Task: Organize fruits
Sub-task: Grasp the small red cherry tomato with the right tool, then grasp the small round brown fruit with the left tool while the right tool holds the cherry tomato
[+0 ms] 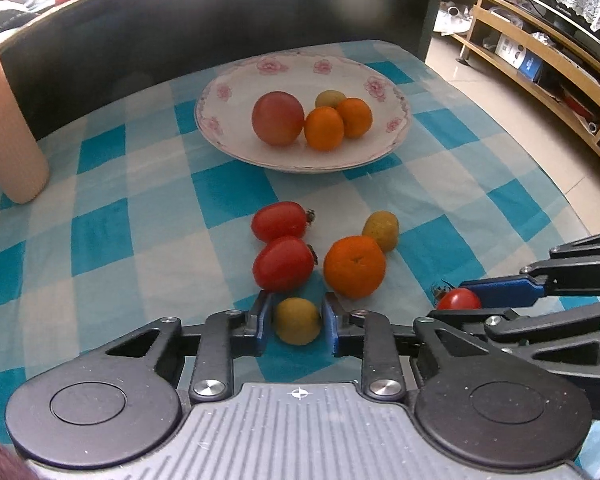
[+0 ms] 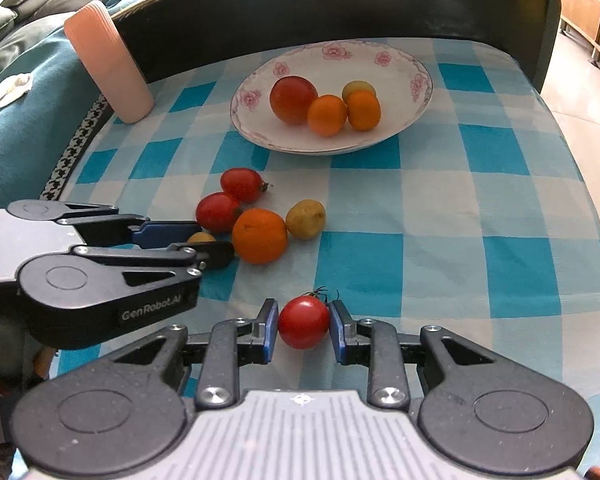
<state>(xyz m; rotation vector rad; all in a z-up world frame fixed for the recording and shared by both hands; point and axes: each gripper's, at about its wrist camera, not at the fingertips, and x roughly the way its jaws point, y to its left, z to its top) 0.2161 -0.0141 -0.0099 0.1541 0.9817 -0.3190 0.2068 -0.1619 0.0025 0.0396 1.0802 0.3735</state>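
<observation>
A floral white plate point(image 1: 228, 92) point(image 2: 416, 80) at the far side of the checked cloth holds a big red fruit point(image 1: 278, 118), two oranges point(image 1: 324, 128) and a yellow-green fruit. On the cloth lie two red tomatoes point(image 1: 278, 222), an orange point(image 1: 355, 266) point(image 2: 260, 235) and a yellow-green fruit point(image 1: 381, 230). My left gripper point(image 1: 297, 322) is shut on a small yellow-green fruit point(image 1: 297, 321). My right gripper point(image 2: 304, 322) is shut on a cherry tomato point(image 2: 304, 322), which also shows in the left wrist view point(image 1: 459, 299).
A pink ribbed cylinder point(image 1: 8, 128) point(image 2: 108, 64) stands at the far left of the table. A dark headboard-like wall point(image 1: 220, 20) runs behind the table. The table's right edge drops to a tiled floor with wooden shelves point(image 1: 540, 64).
</observation>
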